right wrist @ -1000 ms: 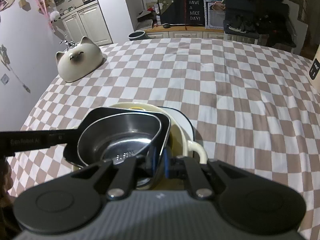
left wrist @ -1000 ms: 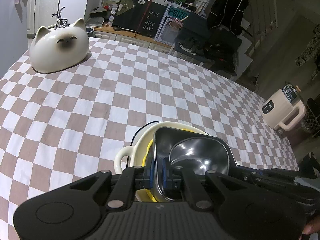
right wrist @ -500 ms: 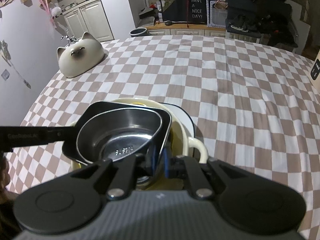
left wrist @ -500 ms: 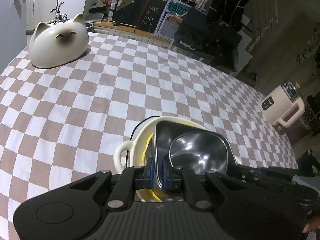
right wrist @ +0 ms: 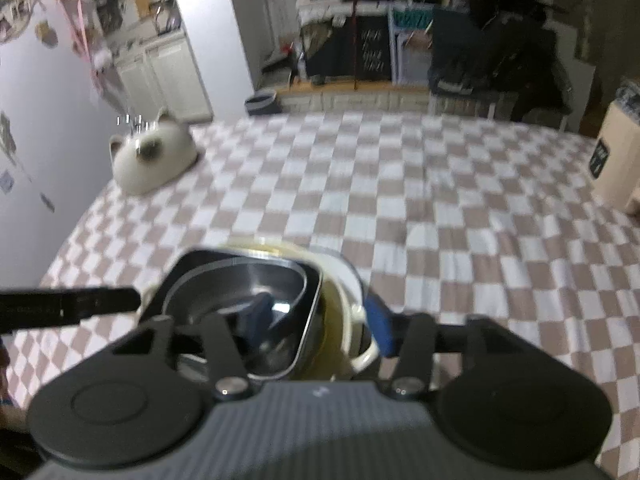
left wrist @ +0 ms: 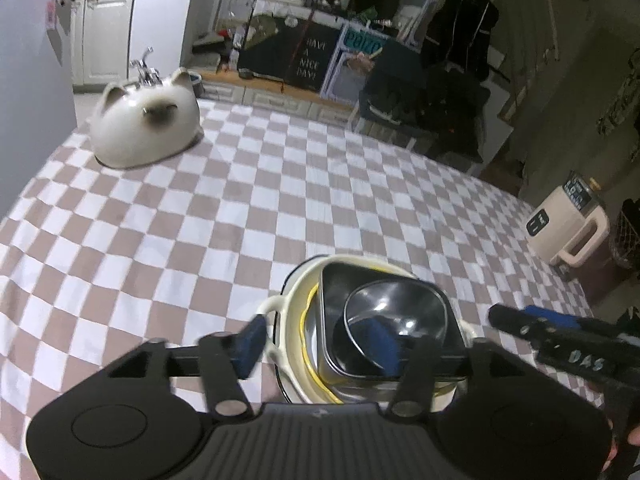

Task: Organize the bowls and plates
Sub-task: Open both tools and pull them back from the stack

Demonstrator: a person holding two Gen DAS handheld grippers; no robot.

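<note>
Checked table [left wrist: 280,184] lies open between bowl stack [left wrist: 384,320] and cat-shaped bowl [left wrist: 144,132].

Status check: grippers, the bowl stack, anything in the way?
Left gripper and right gripper both opening, pads off the rims. Steel bowls nested in the cream dish. Cat bowl far off; nothing blocking.
</note>
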